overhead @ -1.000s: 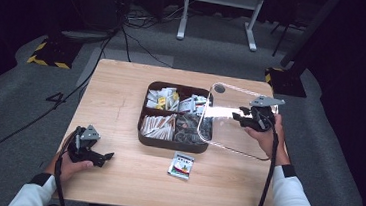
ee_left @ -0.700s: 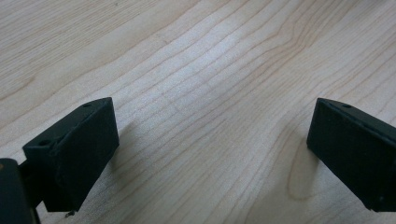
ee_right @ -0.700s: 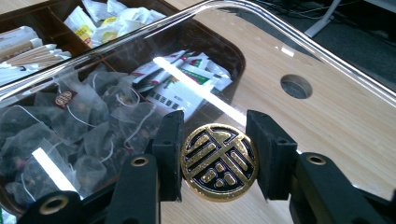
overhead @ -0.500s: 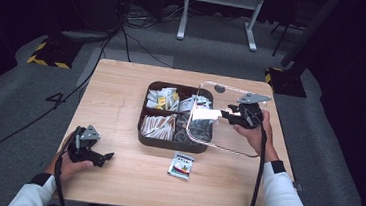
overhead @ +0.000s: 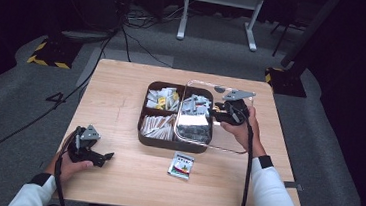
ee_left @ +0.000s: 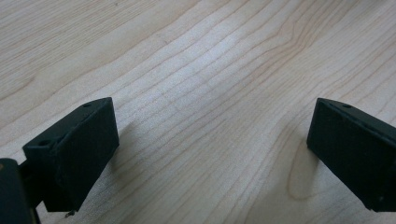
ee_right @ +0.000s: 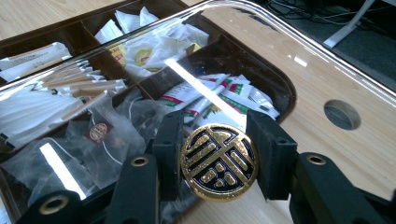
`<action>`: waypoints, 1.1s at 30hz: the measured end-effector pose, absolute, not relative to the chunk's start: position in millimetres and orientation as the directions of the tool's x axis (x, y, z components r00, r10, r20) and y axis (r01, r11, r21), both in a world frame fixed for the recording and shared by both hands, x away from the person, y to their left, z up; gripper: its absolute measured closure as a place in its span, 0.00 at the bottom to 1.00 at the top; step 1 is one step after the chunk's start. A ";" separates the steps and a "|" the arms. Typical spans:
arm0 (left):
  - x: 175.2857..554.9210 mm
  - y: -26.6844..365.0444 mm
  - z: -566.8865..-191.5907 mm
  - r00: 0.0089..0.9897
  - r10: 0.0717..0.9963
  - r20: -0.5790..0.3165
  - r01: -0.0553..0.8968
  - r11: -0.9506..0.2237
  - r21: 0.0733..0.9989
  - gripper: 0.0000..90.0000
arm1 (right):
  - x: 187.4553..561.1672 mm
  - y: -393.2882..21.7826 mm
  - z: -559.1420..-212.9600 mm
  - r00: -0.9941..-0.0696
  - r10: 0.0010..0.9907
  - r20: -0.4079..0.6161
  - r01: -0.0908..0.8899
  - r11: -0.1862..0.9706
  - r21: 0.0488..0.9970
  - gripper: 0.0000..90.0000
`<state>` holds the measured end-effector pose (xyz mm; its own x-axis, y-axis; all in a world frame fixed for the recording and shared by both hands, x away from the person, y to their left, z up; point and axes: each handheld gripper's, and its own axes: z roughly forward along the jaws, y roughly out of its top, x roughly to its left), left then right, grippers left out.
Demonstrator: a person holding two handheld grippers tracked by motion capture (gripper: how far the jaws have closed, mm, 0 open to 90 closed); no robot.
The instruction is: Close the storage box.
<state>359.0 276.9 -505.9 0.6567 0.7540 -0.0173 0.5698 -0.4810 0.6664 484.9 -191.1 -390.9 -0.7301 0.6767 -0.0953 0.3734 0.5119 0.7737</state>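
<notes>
A dark brown compartment tray holds tea bags, sachets and stir sticks at the table's middle. My right gripper is shut on the round gold knob of the tray's clear lid. The lid hangs over the tray's right half and the table beside it. In the right gripper view the black pads clamp the knob from both sides, with the clear lid above the tray. My left gripper rests low at the table's front left, open, with only bare wood between its jaws.
A single loose sachet lies on the wooden table just in front of the tray. The table edges drop to grey floor with cables and stand legs behind.
My right gripper has carried the clear lid leftward, from beside the tray's right edge to over its right compartments. The left gripper has stayed put.
</notes>
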 end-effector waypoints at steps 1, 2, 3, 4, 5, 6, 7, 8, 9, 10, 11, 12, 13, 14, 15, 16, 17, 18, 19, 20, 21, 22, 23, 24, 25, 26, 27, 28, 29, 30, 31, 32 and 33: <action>359.0 276.9 -505.9 0.657 0.754 -0.018 0.570 -0.481 0.666 0.03 | 485.7 -188.6 -391.2 -0.732 0.675 -0.094 0.374 0.513 0.773 0.66; 359.0 276.9 -505.9 0.657 0.754 -0.018 0.570 -0.481 0.666 0.03 | 486.5 -186.2 -391.6 -0.734 0.674 -0.090 0.375 0.512 0.773 0.66; 359.0 276.9 -505.9 0.657 0.754 -0.017 0.570 -0.481 0.666 0.03 | 487.1 -183.7 -392.1 -0.734 0.674 -0.088 0.378 0.512 0.771 0.66; 358.9 276.9 -505.9 0.656 0.755 -0.019 0.572 -0.480 0.665 0.03 | 487.1 -183.7 -392.1 -0.734 0.674 -0.088 0.378 0.512 0.771 0.66; 359.0 277.0 -505.9 0.657 0.754 -0.016 0.569 -0.482 0.666 0.03 | 488.5 -179.1 -393.1 -0.739 0.668 -0.084 0.376 0.513 0.772 0.66; 359.0 277.0 -505.9 0.657 0.754 -0.017 0.569 -0.481 0.666 0.03 | 489.2 -176.7 -393.6 -0.740 0.668 -0.081 0.377 0.512 0.772 0.66; 359.0 277.0 -505.9 0.657 0.754 -0.017 0.569 -0.481 0.666 0.03 | 489.8 -174.3 -394.3 -0.742 0.666 -0.080 0.377 0.513 0.771 0.66; 358.8 276.9 -505.9 0.656 0.755 -0.019 0.572 -0.480 0.665 0.03 | 490.4 -172.0 -394.9 -0.743 0.664 -0.080 0.377 0.515 0.769 0.66; 359.0 277.0 -505.9 0.657 0.754 -0.017 0.569 -0.481 0.666 0.03 | 491.0 -169.7 -395.3 -0.745 0.662 -0.081 0.378 0.519 0.767 0.66; 359.0 277.0 -505.9 0.657 0.754 -0.017 0.569 -0.481 0.666 0.03 | 491.0 -169.7 -395.3 -0.745 0.662 -0.081 0.378 0.519 0.767 0.66; 359.0 277.0 -505.9 0.657 0.754 -0.017 0.569 -0.481 0.666 0.03 | 491.7 -167.4 -396.0 -0.745 0.662 -0.083 0.377 0.521 0.766 0.66; 358.8 276.9 -505.9 0.656 0.755 -0.019 0.572 -0.480 0.665 0.03 | 493.1 -162.5 -396.9 -0.749 0.657 -0.082 0.375 0.523 0.765 0.66; 359.0 277.0 -505.9 0.657 0.754 -0.017 0.569 -0.481 0.667 0.03 | 493.6 -161.0 -397.1 -0.750 0.656 -0.082 0.374 0.524 0.765 0.66; 359.0 277.0 -505.9 0.657 0.754 -0.017 0.569 -0.481 0.667 0.03 | 493.6 -161.0 -397.1 -0.750 0.656 -0.082 0.374 0.524 0.765 0.66; 359.0 277.0 -505.9 0.657 0.754 -0.017 0.569 -0.481 0.666 0.03 | 494.8 -156.4 -398.1 -0.755 0.651 -0.080 0.371 0.525 0.766 0.66; 359.0 277.0 -505.9 0.657 0.754 -0.017 0.569 -0.481 0.666 0.03 | 495.1 -153.9 -398.8 -0.757 0.649 -0.076 0.373 0.525 0.765 0.66; 359.0 277.0 -505.9 0.657 0.754 -0.017 0.569 -0.481 0.666 0.03 | 495.6 -151.5 -399.5 -0.759 0.647 -0.076 0.374 0.529 0.762 0.66; 359.0 277.0 -505.9 0.657 0.754 -0.017 0.570 -0.481 0.666 0.03 | 495.6 -151.5 -399.5 -0.759 0.647 -0.076 0.374 0.529 0.762 0.66; 359.0 277.0 -505.9 0.657 0.754 -0.017 0.569 -0.482 0.666 0.03 | 496.8 -147.0 -401.2 -0.762 0.643 -0.079 0.373 0.535 0.758 0.66; 359.0 276.9 -505.9 0.657 0.754 -0.017 0.570 -0.481 0.667 0.03 | 496.8 -147.0 -401.2 -0.762 0.643 -0.079 0.373 0.535 0.758 0.66; 359.0 277.0 -505.9 0.657 0.754 -0.017 0.569 -0.481 0.666 0.03 | 498.4 -143.4 -401.9 -0.764 0.641 -0.073 0.374 0.532 0.760 0.66; 359.0 277.0 -505.9 0.657 0.754 -0.017 0.569 -0.481 0.666 0.03 | 498.9 -142.0 -402.1 -0.764 0.642 -0.068 0.376 0.528 0.761 0.66; 359.0 277.0 -505.9 0.657 0.754 -0.017 0.569 -0.481 0.666 0.03 | 499.9 -140.3 -402.4 -0.764 0.642 -0.066 0.378 0.528 0.760 0.66; 359.0 277.0 -505.9 0.657 0.754 -0.017 0.570 -0.481 0.667 0.03 | 500.7 -138.2 -402.8 -0.763 0.643 -0.063 0.380 0.525 0.762 0.66; 359.0 276.9 -505.9 0.657 0.754 -0.018 0.570 -0.480 0.667 0.03 | 501.4 -135.9 -403.2 -0.763 0.643 -0.060 0.380 0.522 0.763 0.66; 359.0 276.9 -505.9 0.657 0.754 -0.018 0.570 -0.480 0.667 0.03 | 502.3 -133.3 -404.0 -0.764 0.643 -0.058 0.381 0.522 0.763 0.66; 359.0 277.0 -505.9 0.657 0.754 -0.017 0.569 -0.481 0.666 0.03 | 502.3 -133.3 -404.0 -0.764 0.643 -0.058 0.381 0.522 0.763 0.66; 359.0 277.0 -505.9 0.657 0.754 -0.017 0.569 -0.481 0.666 0.03 | 503.1 -130.7 -404.9 -0.767 0.640 -0.055 0.381 0.523 0.762 0.66; 359.0 277.0 -505.9 0.657 0.754 -0.017 0.569 -0.482 0.666 0.03 | 504.5 -124.7 -407.0 -0.768 0.637 -0.064 0.379 0.533 0.757 0.66; 359.0 277.0 -505.9 0.657 0.754 -0.016 0.569 -0.482 0.666 0.03 | 505.1 -122.2 -407.9 -0.769 0.636 -0.063 0.379 0.534 0.755 0.66; 359.0 277.0 -505.9 0.657 0.754 -0.017 0.569 -0.482 0.666 0.03 | 505.8 -120.1 -408.7 -0.769 0.636 -0.065 0.379 0.536 0.754 0.66; 359.0 277.0 -505.9 0.657 0.754 -0.017 0.569 -0.482 0.666 0.03 | 506.5 -118.4 -409.5 -0.772 0.633 -0.061 0.379 0.535 0.755 0.66; 359.0 277.0 -505.9 0.657 0.754 -0.017 0.569 -0.482 0.666 0.03 | 507.2 -116.6 -410.3 -0.773 0.632 -0.053 0.382 0.531 0.756 0.66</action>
<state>359.0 277.0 -505.9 0.6572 0.7535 -0.0166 0.5691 -0.4816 0.6665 507.2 -116.6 -410.3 -0.7733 0.6318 -0.0533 0.3819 0.5312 0.7563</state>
